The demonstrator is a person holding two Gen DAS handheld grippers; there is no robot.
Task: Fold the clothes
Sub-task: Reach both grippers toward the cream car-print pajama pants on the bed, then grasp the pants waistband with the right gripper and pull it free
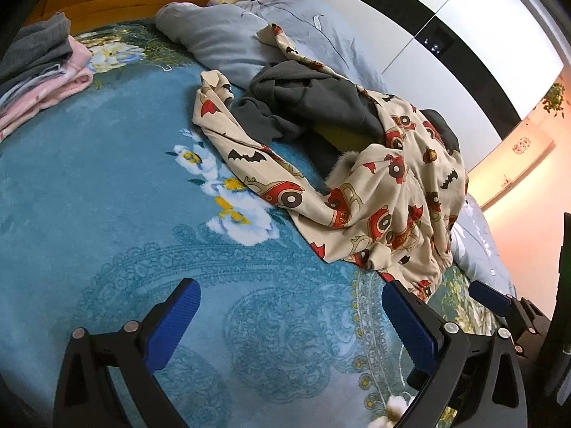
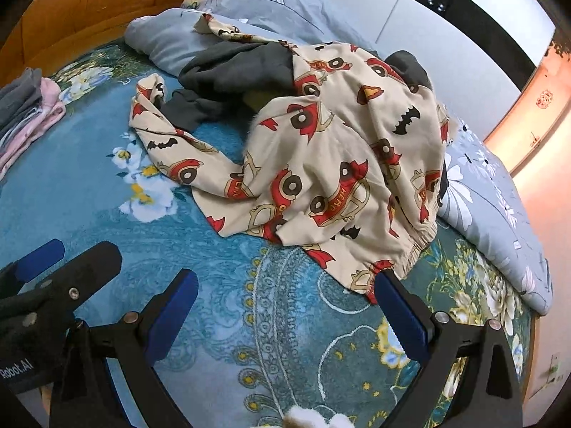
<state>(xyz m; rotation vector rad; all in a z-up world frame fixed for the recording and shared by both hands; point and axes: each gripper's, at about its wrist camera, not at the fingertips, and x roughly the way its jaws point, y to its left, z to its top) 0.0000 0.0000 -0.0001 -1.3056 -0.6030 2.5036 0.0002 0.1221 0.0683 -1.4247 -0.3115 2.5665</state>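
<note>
Cream printed top (image 2: 321, 164) lies crumpled ahead-right of both my grippers, hem touching my right gripper (image 2: 285, 299), nearer than my left gripper (image 1: 289, 306); both gape empty.

A cream pyjama top (image 2: 321, 164) printed with red cars and black bats lies crumpled on the bed, draped over a dark grey garment (image 2: 235, 67).

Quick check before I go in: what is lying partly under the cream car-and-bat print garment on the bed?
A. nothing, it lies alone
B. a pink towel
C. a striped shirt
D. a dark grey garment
D: a dark grey garment pokes out from beneath the cream print garment on the blue bedspread, seen in both wrist views; both grippers, left gripper and right gripper, are open and empty.
</note>
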